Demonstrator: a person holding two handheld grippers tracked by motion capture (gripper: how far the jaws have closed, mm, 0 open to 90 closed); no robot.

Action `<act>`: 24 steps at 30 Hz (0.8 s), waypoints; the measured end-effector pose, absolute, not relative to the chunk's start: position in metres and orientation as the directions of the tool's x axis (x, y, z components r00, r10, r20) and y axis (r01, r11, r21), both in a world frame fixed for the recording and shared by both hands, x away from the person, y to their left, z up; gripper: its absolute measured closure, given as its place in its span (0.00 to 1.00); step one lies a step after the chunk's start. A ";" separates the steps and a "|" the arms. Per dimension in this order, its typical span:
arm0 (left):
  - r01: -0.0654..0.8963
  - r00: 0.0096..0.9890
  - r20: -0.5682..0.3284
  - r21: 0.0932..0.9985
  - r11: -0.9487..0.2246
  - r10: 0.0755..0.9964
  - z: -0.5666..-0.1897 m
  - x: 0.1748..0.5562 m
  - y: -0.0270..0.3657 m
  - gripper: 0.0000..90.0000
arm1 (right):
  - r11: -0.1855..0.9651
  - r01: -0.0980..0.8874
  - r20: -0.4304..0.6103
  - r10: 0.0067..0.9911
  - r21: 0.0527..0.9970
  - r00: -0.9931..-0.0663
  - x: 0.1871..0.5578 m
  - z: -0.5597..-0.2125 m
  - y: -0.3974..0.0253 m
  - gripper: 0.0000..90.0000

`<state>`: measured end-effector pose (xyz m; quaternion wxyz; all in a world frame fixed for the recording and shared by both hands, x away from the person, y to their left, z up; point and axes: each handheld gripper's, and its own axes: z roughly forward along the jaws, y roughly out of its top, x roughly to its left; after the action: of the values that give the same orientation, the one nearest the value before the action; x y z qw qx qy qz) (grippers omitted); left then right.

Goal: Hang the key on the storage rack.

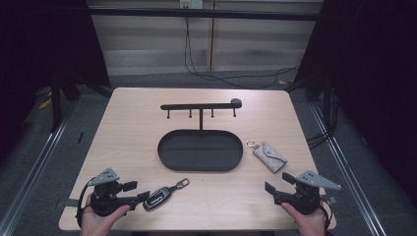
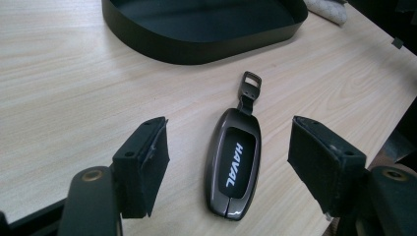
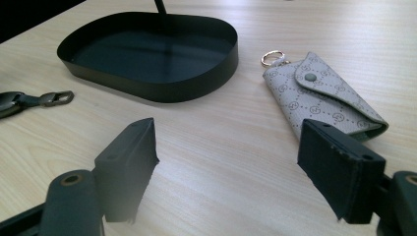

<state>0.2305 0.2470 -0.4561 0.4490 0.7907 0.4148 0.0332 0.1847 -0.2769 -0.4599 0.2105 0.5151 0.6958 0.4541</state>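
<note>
A dark car key fob with a metal clip lies on the wooden table near its front left. My left gripper is open right behind it. In the left gripper view the fob lies flat in the gap of my left gripper, and neither pad touches it. A grey patterned key pouch with a gold ring lies to the right of the tray. My right gripper is open just short of it. In the right gripper view the pouch sits beyond the right jaw of my right gripper.
A black oval tray sits at the table's middle, with a post carrying a hook bar behind it. Its wall stands just beyond the fob. The table's front edge runs under both hands.
</note>
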 end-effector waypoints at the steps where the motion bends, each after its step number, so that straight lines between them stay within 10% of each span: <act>1: 0.626 0.654 -0.320 0.738 -0.253 0.686 -0.456 0.230 0.247 0.37 | 0.055 0.528 0.179 0.907 0.847 -0.382 0.185 -0.460 -0.278 0.28; 24: 0.592 0.709 -0.278 0.733 -0.334 0.648 -0.436 0.239 0.227 0.47 | 0.081 0.561 0.202 0.883 0.824 -0.424 0.188 -0.462 -0.275 0.28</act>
<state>0.2392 0.2269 -0.4361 0.4343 0.8161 0.3799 0.0319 0.1876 -0.2749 -0.4618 0.1787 0.5062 0.7130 0.4510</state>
